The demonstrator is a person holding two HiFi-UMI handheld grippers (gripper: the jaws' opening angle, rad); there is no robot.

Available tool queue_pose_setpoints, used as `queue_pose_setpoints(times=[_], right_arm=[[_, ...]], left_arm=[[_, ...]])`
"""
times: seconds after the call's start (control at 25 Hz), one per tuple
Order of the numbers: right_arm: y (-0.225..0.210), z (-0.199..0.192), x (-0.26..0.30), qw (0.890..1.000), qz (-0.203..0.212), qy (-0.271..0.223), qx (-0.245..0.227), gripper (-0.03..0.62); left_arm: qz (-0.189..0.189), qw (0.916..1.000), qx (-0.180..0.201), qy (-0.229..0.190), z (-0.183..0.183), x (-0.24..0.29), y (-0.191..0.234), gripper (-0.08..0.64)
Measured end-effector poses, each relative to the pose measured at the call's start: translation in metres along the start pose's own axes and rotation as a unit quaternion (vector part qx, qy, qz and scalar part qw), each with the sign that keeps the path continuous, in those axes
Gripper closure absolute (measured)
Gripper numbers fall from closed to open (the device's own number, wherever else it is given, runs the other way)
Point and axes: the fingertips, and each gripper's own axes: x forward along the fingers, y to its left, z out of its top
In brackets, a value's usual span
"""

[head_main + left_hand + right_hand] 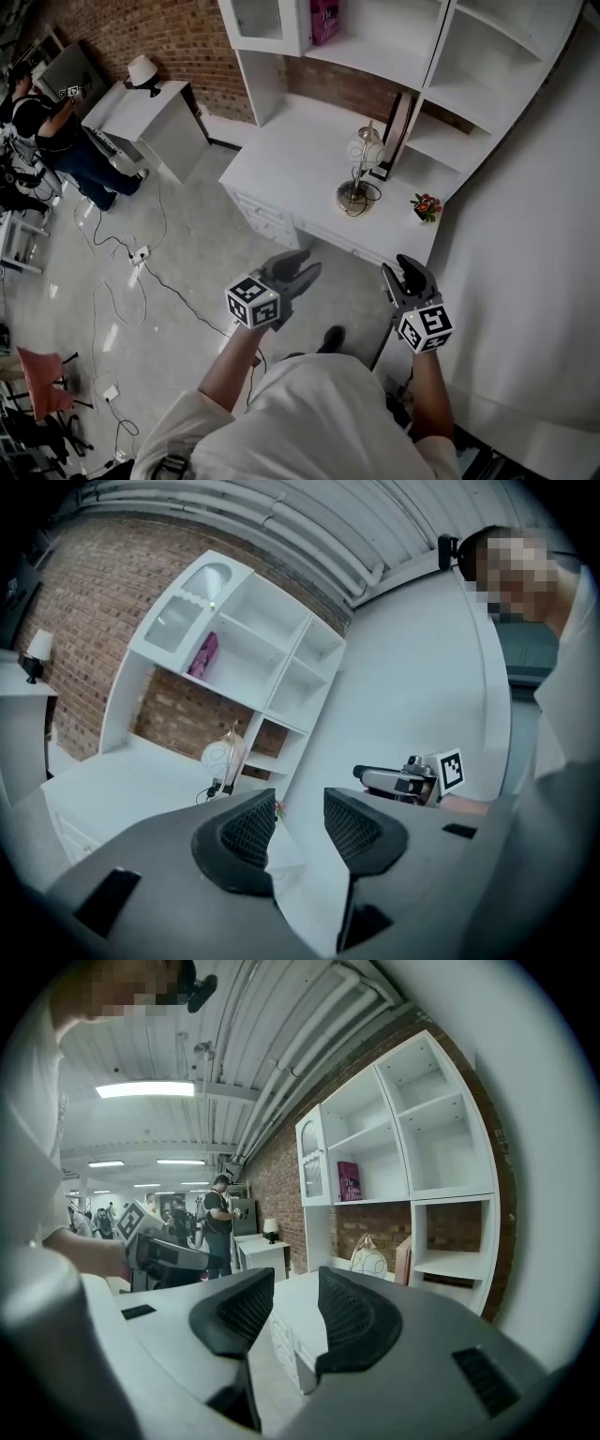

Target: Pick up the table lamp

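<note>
At lower centre of the head view, the left gripper (pixel 302 270) reaches forward on an outstretched arm, nearly level, jaws released and empty. Beside it, the right gripper (pixel 403 272) is held likewise, jaws apart, nothing between. Above them, the table lamp (pixel 360 169) stands upright on the white counter (pixel 281 159), well apart from both.

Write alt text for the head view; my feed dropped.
The left tongs and right tongs hang open and empty over the floor, short of a white desk. The table lamp stands untouched on it, beside the shelves, with a small flower pot nearby.
</note>
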Motion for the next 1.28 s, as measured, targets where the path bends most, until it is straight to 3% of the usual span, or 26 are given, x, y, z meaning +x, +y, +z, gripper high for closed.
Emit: queue_pose_setpoints(times=[0.32, 0.72, 1.28], right_arm=[[-0.056, 0.0, 0.03, 0.999, 0.03, 0.002, 0.013, 0.43], [-0.08, -0.011, 0.068, 0.998, 0.042, 0.013, 0.036, 0.43], [-0.121, -0.008, 0.163, 0.997, 0.029, 0.049, 0.046, 0.43]], left_arm=[[0.014, 0.9999, -0.008, 0.004, 0.012, 0.055, 0.016, 0.394], [0.03, 0.9993, -0.016, 0.015, 0.012, 0.082, 0.054, 0.394], [-0.011, 0.9993, -0.023, 0.027, 0.04, 0.137, 0.144, 0.394]])
